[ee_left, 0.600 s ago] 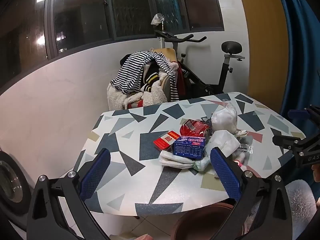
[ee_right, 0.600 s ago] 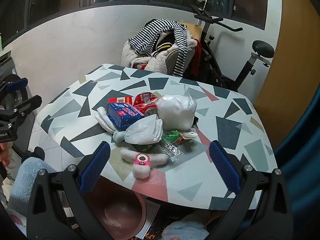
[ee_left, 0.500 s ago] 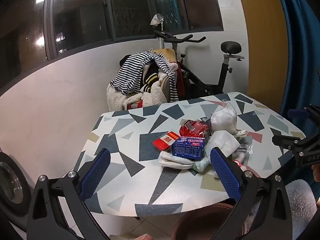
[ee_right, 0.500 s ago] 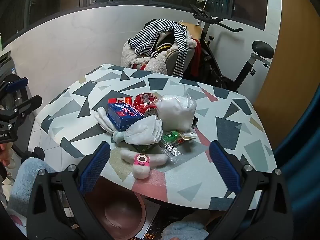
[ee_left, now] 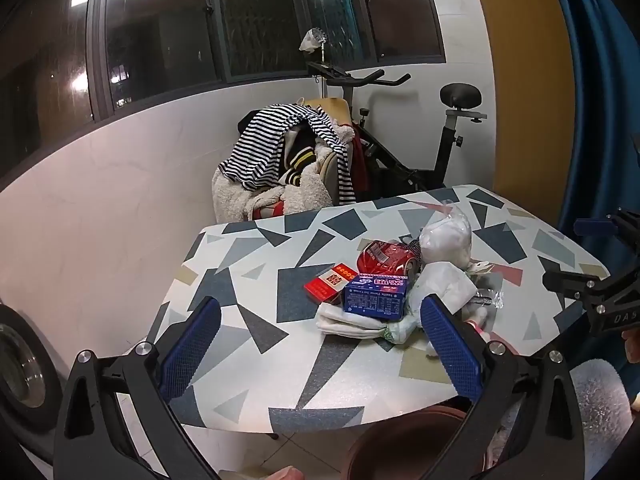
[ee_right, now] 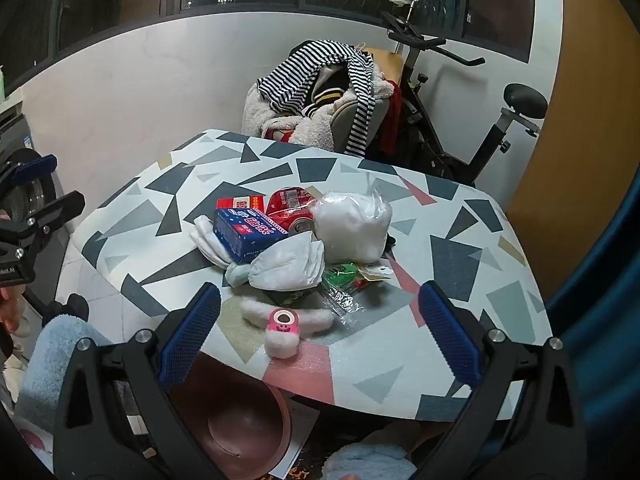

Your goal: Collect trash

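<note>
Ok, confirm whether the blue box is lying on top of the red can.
No, the blue box rests on white cloth beside the red can.

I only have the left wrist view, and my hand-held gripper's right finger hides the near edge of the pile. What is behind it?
Observer: A white fluffy toy with a pink smiling face, lying nearest the table edge.
Operator: Anything between it and the white bag?
Observer: A green wrapper and a clear wrapper, side by side.
Operator: I see only the bin's rim. Is anything in it?
Observer: The part of the brown bin that shows looks empty; it stands below the table's near edge.
</note>
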Action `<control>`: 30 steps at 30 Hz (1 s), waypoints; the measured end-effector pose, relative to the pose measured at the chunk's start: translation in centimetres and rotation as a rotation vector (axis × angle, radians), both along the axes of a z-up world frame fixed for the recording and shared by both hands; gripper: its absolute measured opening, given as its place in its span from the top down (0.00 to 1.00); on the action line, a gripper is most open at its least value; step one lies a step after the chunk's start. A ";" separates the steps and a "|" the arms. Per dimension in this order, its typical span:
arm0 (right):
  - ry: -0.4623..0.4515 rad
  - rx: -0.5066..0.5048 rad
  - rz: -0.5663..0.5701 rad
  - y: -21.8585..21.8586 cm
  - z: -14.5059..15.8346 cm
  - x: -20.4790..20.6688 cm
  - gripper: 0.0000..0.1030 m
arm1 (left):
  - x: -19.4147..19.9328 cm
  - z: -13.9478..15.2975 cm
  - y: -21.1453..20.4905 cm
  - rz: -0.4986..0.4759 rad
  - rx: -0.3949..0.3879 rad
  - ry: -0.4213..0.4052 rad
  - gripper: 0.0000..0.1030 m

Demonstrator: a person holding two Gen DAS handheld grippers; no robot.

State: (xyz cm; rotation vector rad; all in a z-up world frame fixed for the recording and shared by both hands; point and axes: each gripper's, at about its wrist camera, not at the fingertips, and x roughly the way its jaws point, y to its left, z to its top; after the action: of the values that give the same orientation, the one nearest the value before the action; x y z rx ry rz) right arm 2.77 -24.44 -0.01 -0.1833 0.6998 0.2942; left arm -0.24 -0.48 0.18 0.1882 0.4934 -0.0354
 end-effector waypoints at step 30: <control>-0.009 0.006 -0.009 0.0 0.1 -0.1 0.05 | 0.2 -0.2 0.0 -0.004 -0.006 0.009 0.05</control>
State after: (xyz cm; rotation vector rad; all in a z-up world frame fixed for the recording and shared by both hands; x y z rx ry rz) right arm 2.69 -24.48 0.10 -0.1756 0.6907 0.2870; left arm -0.08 -0.43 0.00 0.1831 0.5015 -0.0420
